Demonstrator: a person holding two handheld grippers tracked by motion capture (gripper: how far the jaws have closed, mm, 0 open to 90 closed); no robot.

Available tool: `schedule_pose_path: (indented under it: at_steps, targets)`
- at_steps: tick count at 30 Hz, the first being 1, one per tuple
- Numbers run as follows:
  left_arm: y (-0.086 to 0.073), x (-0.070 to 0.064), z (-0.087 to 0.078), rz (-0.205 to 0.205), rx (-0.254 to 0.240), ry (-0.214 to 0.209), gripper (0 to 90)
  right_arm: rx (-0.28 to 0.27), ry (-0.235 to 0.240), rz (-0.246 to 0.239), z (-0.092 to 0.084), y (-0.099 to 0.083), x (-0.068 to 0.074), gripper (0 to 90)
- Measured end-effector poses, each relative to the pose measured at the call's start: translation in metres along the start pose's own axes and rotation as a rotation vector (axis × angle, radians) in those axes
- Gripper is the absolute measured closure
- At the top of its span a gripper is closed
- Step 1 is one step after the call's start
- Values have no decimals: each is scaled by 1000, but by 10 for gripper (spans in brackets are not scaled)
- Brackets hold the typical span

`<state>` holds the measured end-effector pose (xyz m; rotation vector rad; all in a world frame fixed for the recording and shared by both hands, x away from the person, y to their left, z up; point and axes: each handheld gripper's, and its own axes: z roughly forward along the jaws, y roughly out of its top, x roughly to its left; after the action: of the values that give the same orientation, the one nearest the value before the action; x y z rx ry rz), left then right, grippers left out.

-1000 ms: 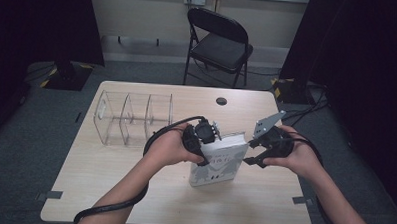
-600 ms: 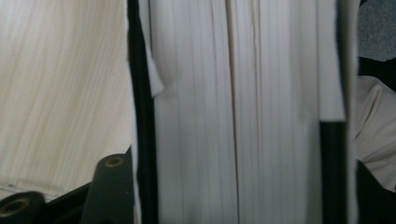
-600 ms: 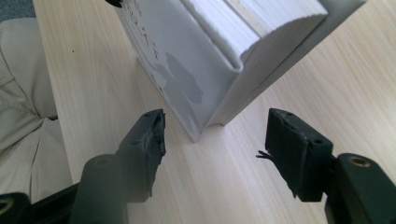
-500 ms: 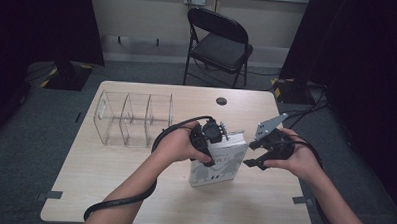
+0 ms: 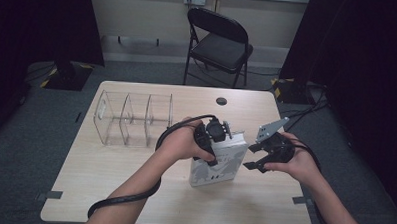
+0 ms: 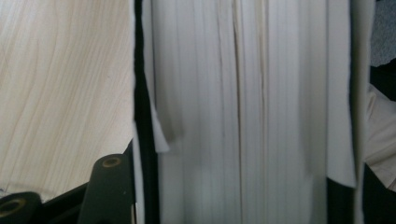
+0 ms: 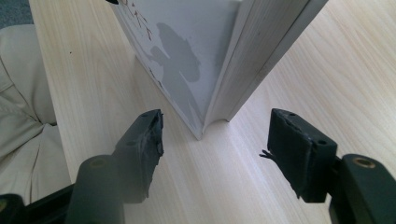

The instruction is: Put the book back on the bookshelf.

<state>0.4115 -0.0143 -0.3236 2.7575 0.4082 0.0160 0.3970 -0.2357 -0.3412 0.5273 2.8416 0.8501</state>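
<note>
White book (image 5: pixel 218 162) stands on edge mid-table (image 5: pixel 133 190), cover art a grey silhouette, no text legible. Left gripper (image 5: pixel 213 142) straddles its top edge – jaws just eased apart, grip unclear. Right gripper (image 5: pixel 252 156) just beside the book's corner – jaws open, empty

Three cameras, one book

High view looks down over the table (image 5: pixel 133 190); both gripper views sit close against the book (image 5: pixel 219 163), sharing it.
</note>
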Motion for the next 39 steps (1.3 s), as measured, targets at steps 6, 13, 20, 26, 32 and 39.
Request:
schedule_pose_path:
  at_steps: [6, 13, 20, 26, 32, 39]
  targets:
    - [4, 0, 4, -9, 12, 6, 401, 1, 0, 3, 0, 0, 0, 351]
    - [9, -1, 7, -33, 45, 1, 375, -3, -1, 5, 0, -2, 0, 351]
    - [12, -2, 8, -9, 95, 4, 391, 5, -6, 8, 1, -3, 1, 350]
    - [14, -8, 8, 12, 140, 55, 455, -13, 4, 0, 4, -3, 1, 346]
    - [16, -13, 4, 12, 167, 49, 509, -11, 7, 7, 6, -4, 1, 339]
    - [14, -15, 2, -77, 166, 57, 520, -20, 11, 26, 11, -9, 0, 305]
